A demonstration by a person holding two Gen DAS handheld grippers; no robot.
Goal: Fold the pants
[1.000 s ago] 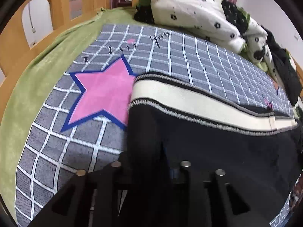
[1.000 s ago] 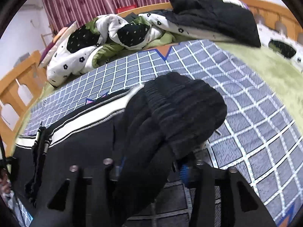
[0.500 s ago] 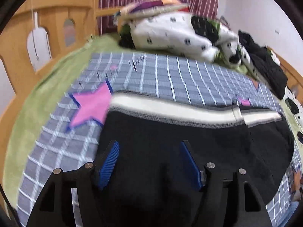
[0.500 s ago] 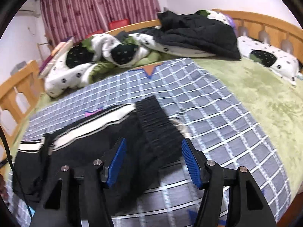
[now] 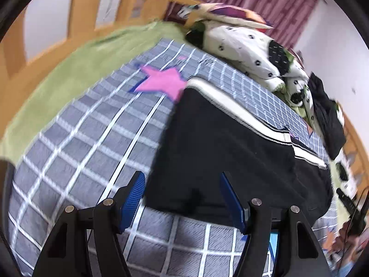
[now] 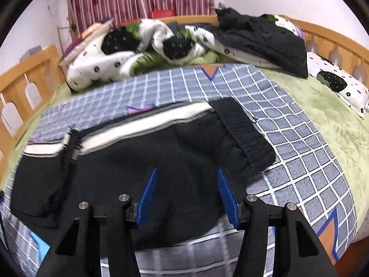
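In the left wrist view our left hand-held gripper [image 5: 182, 196] stands apart and empty over the near edge of the pants [image 5: 230, 143], which lie folded on the checked blanket [image 5: 76, 138] of the bed [image 5: 76, 69]; we judge a careless regrip could drag that edge and skew the fold. In the right wrist view the right hand-held gripper [image 6: 188, 192] is closing with nothing pinched, above the pants [image 6: 143, 157] near the waistband [image 6: 244, 131], so it might snag the top layer. We see no containers.

Both wrist cameras look down close over the bed, sharing the black pants [image 5: 230, 143] [image 6: 143, 161] from opposite ends.
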